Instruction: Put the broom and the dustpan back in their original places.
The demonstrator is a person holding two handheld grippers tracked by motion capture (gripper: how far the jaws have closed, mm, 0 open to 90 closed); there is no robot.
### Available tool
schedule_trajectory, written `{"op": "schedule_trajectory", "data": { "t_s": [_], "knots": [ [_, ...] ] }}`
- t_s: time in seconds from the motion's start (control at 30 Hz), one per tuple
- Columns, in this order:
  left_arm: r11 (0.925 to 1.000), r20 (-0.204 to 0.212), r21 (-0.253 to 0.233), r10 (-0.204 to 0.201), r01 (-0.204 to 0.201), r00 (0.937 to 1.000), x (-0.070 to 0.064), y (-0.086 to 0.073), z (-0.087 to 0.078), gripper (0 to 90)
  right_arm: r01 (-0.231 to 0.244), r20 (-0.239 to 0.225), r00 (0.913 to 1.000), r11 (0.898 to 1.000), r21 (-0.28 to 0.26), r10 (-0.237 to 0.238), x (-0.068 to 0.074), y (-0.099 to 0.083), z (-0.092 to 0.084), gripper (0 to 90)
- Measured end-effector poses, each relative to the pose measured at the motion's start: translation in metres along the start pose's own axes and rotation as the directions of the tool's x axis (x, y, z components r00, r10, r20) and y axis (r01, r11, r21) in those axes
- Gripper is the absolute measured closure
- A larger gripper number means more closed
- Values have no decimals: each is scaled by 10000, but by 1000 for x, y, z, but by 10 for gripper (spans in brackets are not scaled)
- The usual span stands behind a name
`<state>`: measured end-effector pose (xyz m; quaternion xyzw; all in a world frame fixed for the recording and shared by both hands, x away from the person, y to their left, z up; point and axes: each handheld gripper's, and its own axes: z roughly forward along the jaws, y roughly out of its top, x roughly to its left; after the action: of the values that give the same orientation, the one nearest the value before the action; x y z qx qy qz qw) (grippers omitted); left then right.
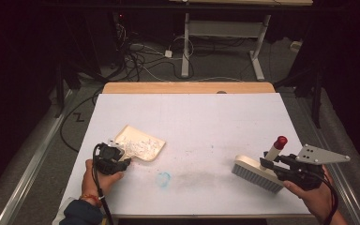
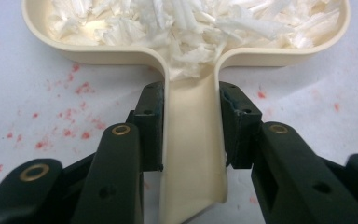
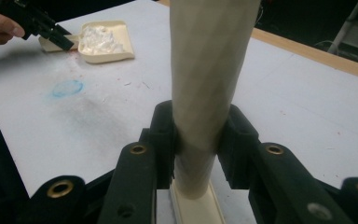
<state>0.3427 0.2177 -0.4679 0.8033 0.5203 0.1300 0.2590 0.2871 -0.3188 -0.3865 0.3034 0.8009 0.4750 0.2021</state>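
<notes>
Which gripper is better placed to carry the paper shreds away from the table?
The left gripper, probably. Its jaws already clamp the handle of the dustpan, which holds the white shreds. The right gripper is busy holding the brush.

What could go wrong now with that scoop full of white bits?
The dustpan is heaped with white shreds, and the left gripper holds it only by its narrow handle; a tilt could spill them back onto the table. The right gripper clamps the brush by its smooth round handle, which might twist in the jaws.
</notes>
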Motion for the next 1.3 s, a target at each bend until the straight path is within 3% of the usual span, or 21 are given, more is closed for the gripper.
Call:
{"op": "schedule_trajectory", "data": {
  "t_s": [0.1,0.17,0.33,0.43,0.63,0.7,0.73,0.8,0.87,0.93,1.07,1.17,1.2,1.3],
  "knots": [
    [9984,27,-208,-520,520,9986,1,1,2,611,-19,6,10000,10000,71,19,-5,2,3,703],
    [9978,174,-199,-626,629,9979,-2,-1,2,543,-80,127,9999,9998,161,78,-9,4,6,694],
    [9988,594,-363,-306,327,9978,-22,-7,-1,443,-189,544,9984,9994,294,172,-20,9,16,658],
    [9992,746,-404,51,-21,9972,-33,-11,-2,446,-294,728,9970,9983,500,257,-30,14,25,640],
    [9959,759,-652,673,-624,9948,-38,-15,-5,402,-567,1231,9912,9961,677,480,-52,24,52,608],
    [9873,676,-1276,1036,-944,9923,-38,-17,-8,348,-793,1366,9883,9940,752,685,-58,26,62,603],
    [9779,550,-1751,1257,-1144,9905,-38,-20,-10,327,-883,1477,9861,9931,767,762,-61,26,67,599],
    [9585,560,-2292,1867,-1693,9808,-38,-25,-13,303,-1098,1789,9795,9901,871,928,-66,27,75,594],
    [9379,27,-2605,2382,-2293,9712,-42,-31,-15,226,-1274,2022,9733,9884,827,1086,-70,27,83,590],
    [9246,-178,-2896,2533,-2475,9672,-44,-36,-17,212,-1399,2299,9661,9866,839,1175,-73,27,90,585],
    [9055,-489,-3515,2357,-2376,9706,-42,-45,-19,195,-1671,2613,9547,9831,747,1424,-81,26,105,579],
    [9024,-323,-3678,2290,-2246,9729,-42,-46,-20,191,-1811,3337,9317,9799,841,1436,-87,27,117,551],
    [8997,-343,-3706,2349,-2306,9714,-43,-46,-20,192,-1963,3375,9269,9785,629,1642,-90,27,118,559],
    [8963,-367,-3667,2540,-2495,9665,-45,-46,-20,192,-2152,3176,9269,9765,132,1999,-95,29,119,551]
  ]
}}
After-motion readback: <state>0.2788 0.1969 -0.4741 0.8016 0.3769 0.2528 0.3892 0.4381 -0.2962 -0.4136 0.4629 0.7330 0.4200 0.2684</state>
